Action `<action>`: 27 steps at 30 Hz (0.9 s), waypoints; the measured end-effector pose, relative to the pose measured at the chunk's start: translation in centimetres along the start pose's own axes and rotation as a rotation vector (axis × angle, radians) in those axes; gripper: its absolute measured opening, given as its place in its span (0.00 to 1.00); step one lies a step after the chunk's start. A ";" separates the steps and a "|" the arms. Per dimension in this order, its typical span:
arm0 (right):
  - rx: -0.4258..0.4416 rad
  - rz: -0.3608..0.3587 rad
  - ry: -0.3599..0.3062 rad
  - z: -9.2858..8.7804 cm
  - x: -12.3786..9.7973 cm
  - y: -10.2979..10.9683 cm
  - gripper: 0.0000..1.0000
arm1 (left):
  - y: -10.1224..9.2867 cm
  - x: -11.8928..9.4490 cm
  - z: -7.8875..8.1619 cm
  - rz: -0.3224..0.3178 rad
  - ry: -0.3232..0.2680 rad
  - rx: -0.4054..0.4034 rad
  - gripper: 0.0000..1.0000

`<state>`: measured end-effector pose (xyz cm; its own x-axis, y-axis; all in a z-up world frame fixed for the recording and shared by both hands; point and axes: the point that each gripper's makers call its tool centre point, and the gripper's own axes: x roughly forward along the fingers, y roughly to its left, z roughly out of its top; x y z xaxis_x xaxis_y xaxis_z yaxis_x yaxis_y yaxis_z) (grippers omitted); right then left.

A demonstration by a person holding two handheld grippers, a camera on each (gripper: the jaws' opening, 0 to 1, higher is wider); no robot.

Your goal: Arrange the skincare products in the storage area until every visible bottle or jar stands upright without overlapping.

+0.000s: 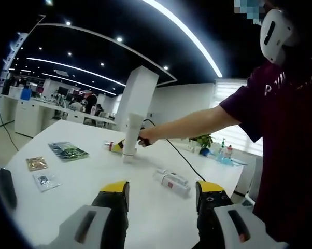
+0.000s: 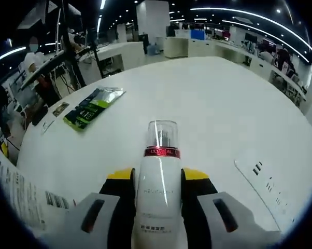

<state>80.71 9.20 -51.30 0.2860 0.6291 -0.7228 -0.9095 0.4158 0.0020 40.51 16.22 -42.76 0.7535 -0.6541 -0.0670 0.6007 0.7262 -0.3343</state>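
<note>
Between the yellow-tipped jaws of our right hand-held gripper (image 2: 157, 179) sits a white plastic pump bottle with a red band and clear cap (image 2: 159, 176), the jaws closed against its sides and its cap pointing away across the white tabletop (image 2: 228, 114). On that surface, to the left in the right gripper view, lies a flat green and silver foil sachet (image 2: 93, 108). Our left hand-held gripper (image 1: 162, 199) has its jaws spread wide apart with nothing between them. Beyond it, in the left gripper view, two white tubes (image 1: 171, 181) lie on their sides, touching, and farther off a tall white cylindrical bottle (image 1: 131, 139) stands upright just beside a person's hand (image 1: 145, 136). Small foil packets (image 1: 68, 151) lie flat toward the left edge.
</note>
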 end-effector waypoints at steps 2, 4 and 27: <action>-0.011 -0.016 0.007 0.0 0.0 -0.1 0.32 | 0.0 0.0 0.0 0.001 -0.001 -0.003 0.53; -0.025 -0.063 0.009 0.1 -0.3 -0.7 0.31 | 0.1 0.0 0.0 0.002 -0.003 -0.003 0.53; 0.067 -0.175 -0.106 -1.9 -6.1 -2.7 0.26 | -1.2 1.0 -0.1 -0.044 0.006 -0.012 0.52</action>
<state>80.80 3.01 -48.26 0.4711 0.6073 -0.6398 -0.8219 0.5655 -0.0683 40.46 14.65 -42.54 0.7246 -0.6868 -0.0578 0.6300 0.6940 -0.3485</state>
